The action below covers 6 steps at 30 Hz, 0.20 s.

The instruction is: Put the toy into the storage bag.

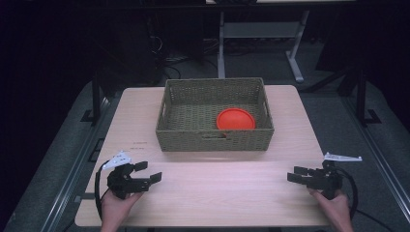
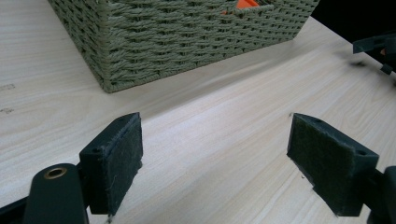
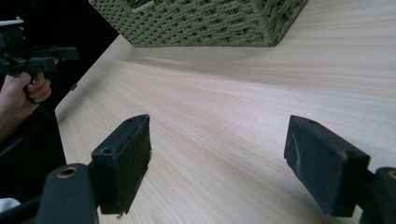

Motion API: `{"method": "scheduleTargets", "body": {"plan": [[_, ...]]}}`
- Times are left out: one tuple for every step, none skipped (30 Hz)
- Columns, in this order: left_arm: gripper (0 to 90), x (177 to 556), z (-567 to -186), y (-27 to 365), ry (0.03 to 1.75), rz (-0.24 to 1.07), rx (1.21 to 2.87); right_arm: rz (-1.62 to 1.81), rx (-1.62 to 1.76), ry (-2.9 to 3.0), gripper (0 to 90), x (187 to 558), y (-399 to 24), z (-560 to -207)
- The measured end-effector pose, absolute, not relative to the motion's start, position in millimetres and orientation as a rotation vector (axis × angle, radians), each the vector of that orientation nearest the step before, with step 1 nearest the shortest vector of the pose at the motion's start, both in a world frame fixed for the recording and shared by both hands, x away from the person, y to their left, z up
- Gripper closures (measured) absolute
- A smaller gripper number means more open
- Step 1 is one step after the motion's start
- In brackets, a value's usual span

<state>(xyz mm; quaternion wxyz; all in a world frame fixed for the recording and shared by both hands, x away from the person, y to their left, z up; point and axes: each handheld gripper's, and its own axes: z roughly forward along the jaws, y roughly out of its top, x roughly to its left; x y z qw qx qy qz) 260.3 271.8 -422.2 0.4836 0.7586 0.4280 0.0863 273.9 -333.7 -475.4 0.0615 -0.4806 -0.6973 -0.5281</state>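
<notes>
A woven green-grey basket (image 1: 215,140) stands at the table's far middle, with an orange round plate (image 1: 235,119) lying inside at its right. My left gripper (image 1: 149,172) rests at the table's near left, open, nothing between its jaws. My right gripper (image 1: 294,174) sits at the near right, also open and empty, pointing left. In the left gripper view the basket's corner (image 2: 109,70) is ahead of the open gripper (image 2: 215,149), and a sliver of the orange plate (image 2: 245,3) shows through the handle slot. In the right gripper view the basket (image 3: 201,23) lies beyond the open gripper (image 3: 217,156).
The light wooden table (image 1: 217,188) has bare surface between the two grippers and in front of the basket. Dark floor, cables and a white desk frame (image 1: 258,34) lie beyond the far edge. The other hand and its gripper (image 3: 28,60) appear at the left in the right gripper view.
</notes>
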Motion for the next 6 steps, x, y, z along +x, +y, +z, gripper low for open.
{"method": "scheduleTargets", "body": {"plan": [[17.6, 260.4, -421.5, 272.1, 1.036, 0.212, 1.853, -1.597, -1.455, -2.118, 21.5, 272.6, -333.0, -476.2], [17.6, 260.4, -420.8, 271.4, 1.041, 0.200, 1.847, -1.600, -1.459, -2.122, 21.5, 270.6, -332.0, -476.3], [17.6, 260.1, -420.4, 270.9, 1.043, 0.196, 1.846, -1.610, -1.454, -2.132, 21.5, 268.8, -331.5, -476.3], [17.6, 259.7, -420.0, 270.6, 1.036, 0.204, 1.853, -1.615, -1.451, -2.132, 21.6, 267.3, -331.0, -476.3], [17.6, 259.1, -419.8, 269.6, 1.039, 0.211, 1.852, -1.624, -1.446, -2.131, 21.6, 266.4, -330.7, -476.4], [17.6, 259.0, -419.7, 269.2, 1.040, 0.214, 1.852, -1.630, -1.444, -2.127, 21.5, 266.1, -330.4, -476.6]]}}
